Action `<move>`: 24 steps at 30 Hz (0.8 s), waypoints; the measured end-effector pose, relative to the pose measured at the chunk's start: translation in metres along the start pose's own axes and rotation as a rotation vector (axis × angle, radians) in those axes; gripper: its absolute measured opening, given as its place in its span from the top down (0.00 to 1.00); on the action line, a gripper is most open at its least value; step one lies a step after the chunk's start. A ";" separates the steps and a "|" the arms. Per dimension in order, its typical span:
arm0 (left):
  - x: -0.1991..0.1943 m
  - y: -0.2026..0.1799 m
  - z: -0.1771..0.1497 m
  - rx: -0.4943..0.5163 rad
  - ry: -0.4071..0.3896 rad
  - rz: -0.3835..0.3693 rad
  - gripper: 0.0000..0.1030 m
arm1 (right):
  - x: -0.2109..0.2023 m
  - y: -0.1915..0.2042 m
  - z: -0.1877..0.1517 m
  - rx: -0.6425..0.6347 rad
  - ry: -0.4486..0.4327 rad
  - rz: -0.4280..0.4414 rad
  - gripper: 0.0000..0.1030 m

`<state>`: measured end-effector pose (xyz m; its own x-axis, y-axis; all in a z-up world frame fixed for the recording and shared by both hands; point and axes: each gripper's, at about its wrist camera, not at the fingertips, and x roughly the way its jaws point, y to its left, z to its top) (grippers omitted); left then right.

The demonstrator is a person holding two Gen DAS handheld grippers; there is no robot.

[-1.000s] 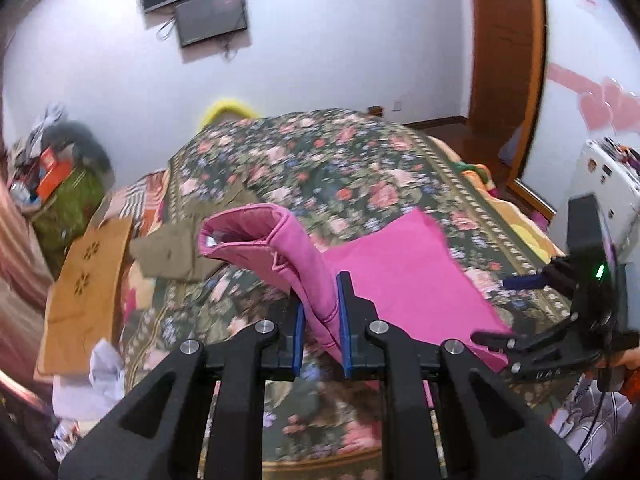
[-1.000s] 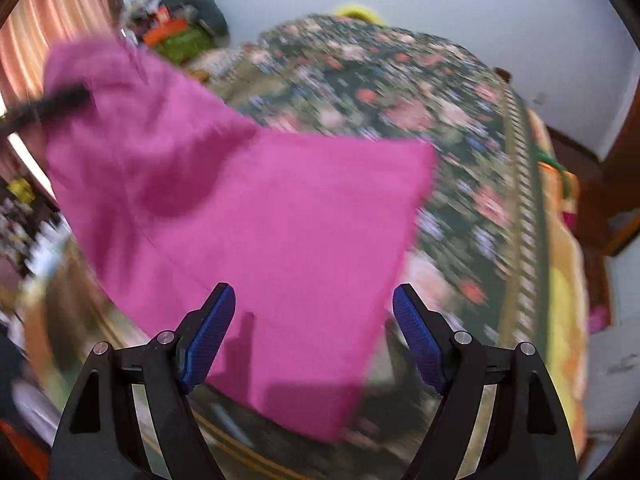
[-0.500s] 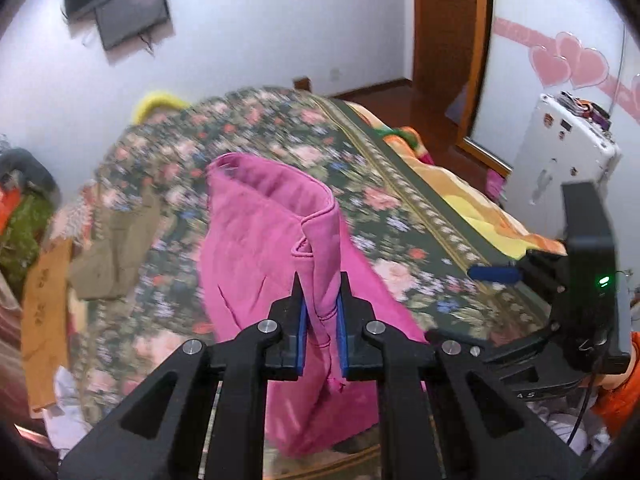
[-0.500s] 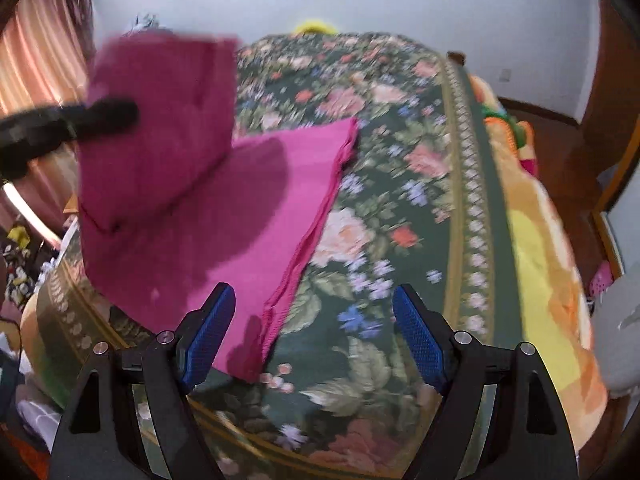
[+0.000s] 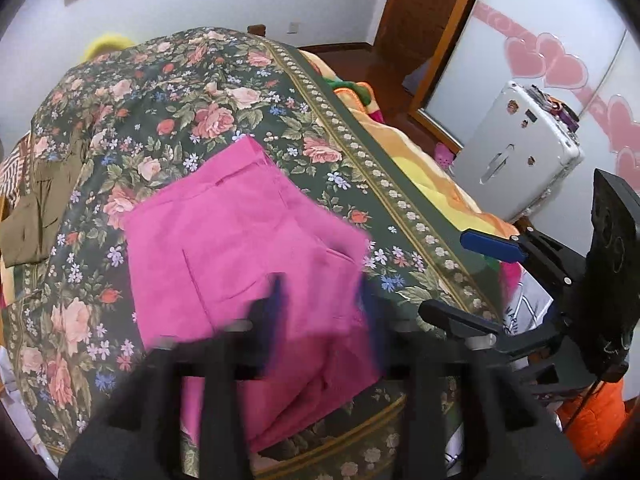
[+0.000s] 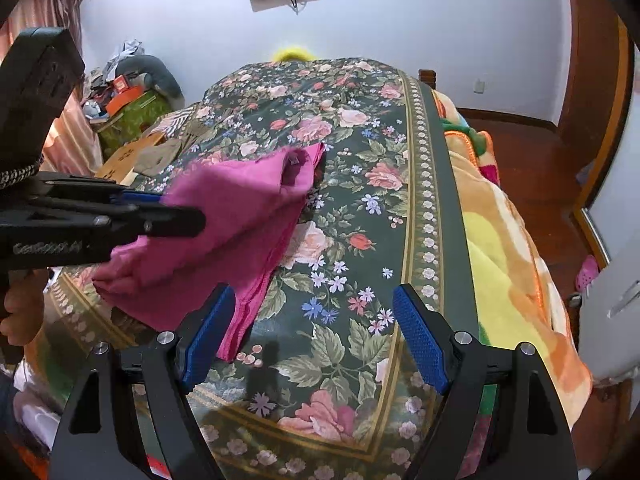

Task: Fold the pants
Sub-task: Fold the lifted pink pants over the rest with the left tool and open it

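Nothing is reading clearly here — pale raised lettering is showing on the side of the left gripper (image 6: 176, 208), blurred past making out, and no other label is showing legibly.

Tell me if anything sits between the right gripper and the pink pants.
Nothing visible does. The right gripper hangs open over bare floral bedspread, and the pink pants lie just to its left. The left gripper, jaws just opened, hovers above them.

The left gripper (image 5: 320, 300) points steeply down, its jaws just sprung apart and blurred — the right gripper (image 6: 312, 336) hangs beside it, jaws wide, gripping nothing.
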<state>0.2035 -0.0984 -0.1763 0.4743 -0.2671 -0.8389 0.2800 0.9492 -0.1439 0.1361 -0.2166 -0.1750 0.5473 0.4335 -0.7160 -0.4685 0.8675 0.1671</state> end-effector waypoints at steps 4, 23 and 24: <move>-0.021 0.012 0.005 0.022 -0.089 0.096 0.28 | -0.006 0.002 0.006 0.024 -0.018 0.016 0.24; 0.101 0.149 0.084 0.002 0.116 0.383 0.22 | 0.058 0.016 -0.003 0.049 0.127 0.115 0.24; 0.111 0.149 0.084 0.014 0.135 0.397 0.22 | 0.061 0.015 -0.004 0.043 0.142 0.128 0.24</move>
<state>0.3683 -0.0003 -0.2470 0.4341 0.1444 -0.8892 0.1093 0.9713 0.2111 0.1601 -0.1784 -0.2190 0.3801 0.5045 -0.7752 -0.4961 0.8186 0.2894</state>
